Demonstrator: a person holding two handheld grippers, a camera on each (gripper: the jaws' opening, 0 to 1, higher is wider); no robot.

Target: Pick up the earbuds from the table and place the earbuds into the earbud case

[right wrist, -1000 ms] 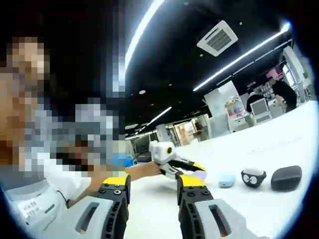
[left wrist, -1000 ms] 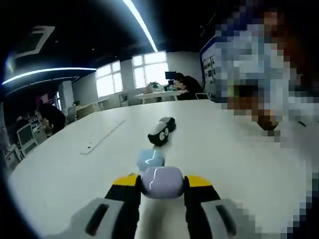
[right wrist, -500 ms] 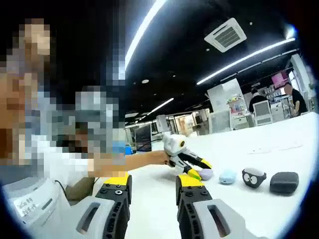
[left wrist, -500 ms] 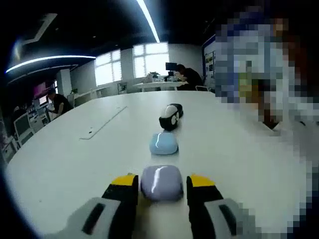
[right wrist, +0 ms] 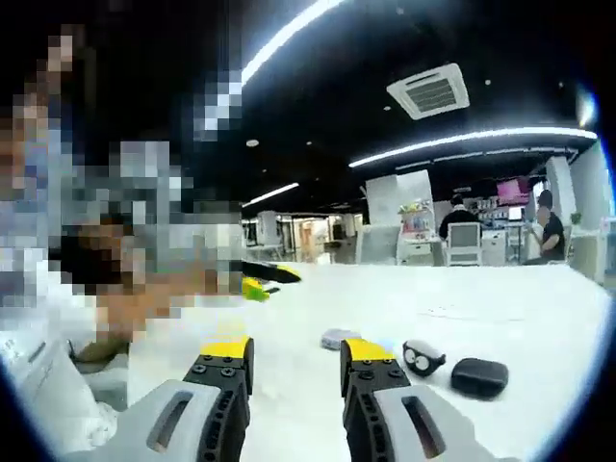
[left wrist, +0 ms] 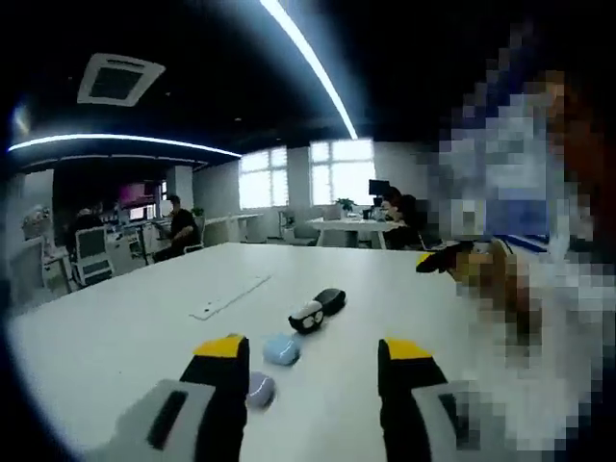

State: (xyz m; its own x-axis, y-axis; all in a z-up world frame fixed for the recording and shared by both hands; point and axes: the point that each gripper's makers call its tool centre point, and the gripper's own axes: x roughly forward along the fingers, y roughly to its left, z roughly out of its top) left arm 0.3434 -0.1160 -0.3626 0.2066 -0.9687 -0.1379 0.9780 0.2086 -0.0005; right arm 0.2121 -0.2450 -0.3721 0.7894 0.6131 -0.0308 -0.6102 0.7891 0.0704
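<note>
On white table [left wrist: 115,327]: lilac case [left wrist: 260,389], blue case [left wrist: 281,349]; left gripper [left wrist: 313,358] agape.

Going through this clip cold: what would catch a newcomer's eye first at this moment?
Most likely the row of small cases on the white table: a lavender case nearest the left tool, then a light blue case, a black-and-white case with eyes and a dark case. Both tools, the right tool too, stand open and hold nothing. Long ceiling light strips glare overhead.
</note>
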